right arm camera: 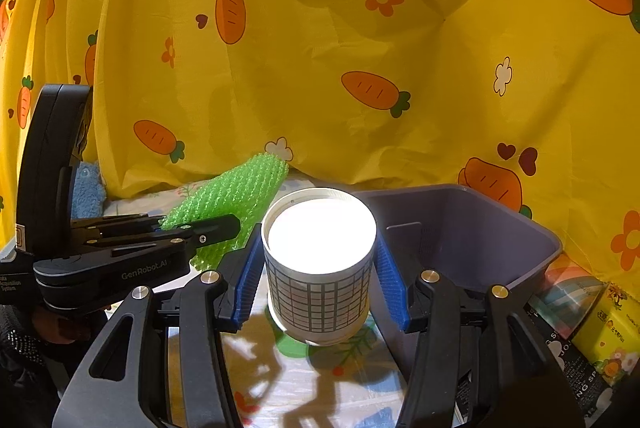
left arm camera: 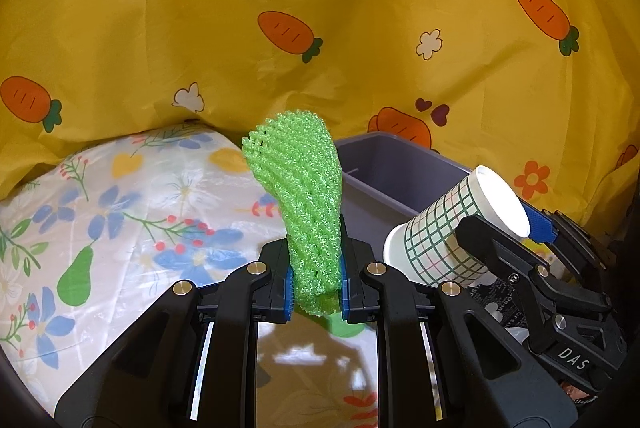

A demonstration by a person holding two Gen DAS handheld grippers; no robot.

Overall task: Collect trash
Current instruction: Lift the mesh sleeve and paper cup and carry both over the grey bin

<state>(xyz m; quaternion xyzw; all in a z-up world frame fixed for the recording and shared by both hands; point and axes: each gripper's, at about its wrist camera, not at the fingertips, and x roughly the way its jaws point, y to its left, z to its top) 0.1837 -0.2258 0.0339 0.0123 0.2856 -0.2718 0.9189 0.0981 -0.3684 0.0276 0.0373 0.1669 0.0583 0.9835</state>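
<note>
The left claw (left arm camera: pixel 316 292) is squeezed nearly shut on the low end of a soft, light green foam net (left arm camera: pixel 304 196). The right claw (right arm camera: pixel 320 280), half open, hugs a paper cup (right arm camera: pixel 320 268); it looks easy to crush. Both are up in the air beside the grey bin (right arm camera: pixel 500 228).

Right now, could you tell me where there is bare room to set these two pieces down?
The grey bin shows bare walls and floor. The floral tablecloth is free left of the green foam net, up to the yellow curtain. It is crowded right of the bin, where packages lie, and between the grippers, where the paper cup sits close to the net.
</note>
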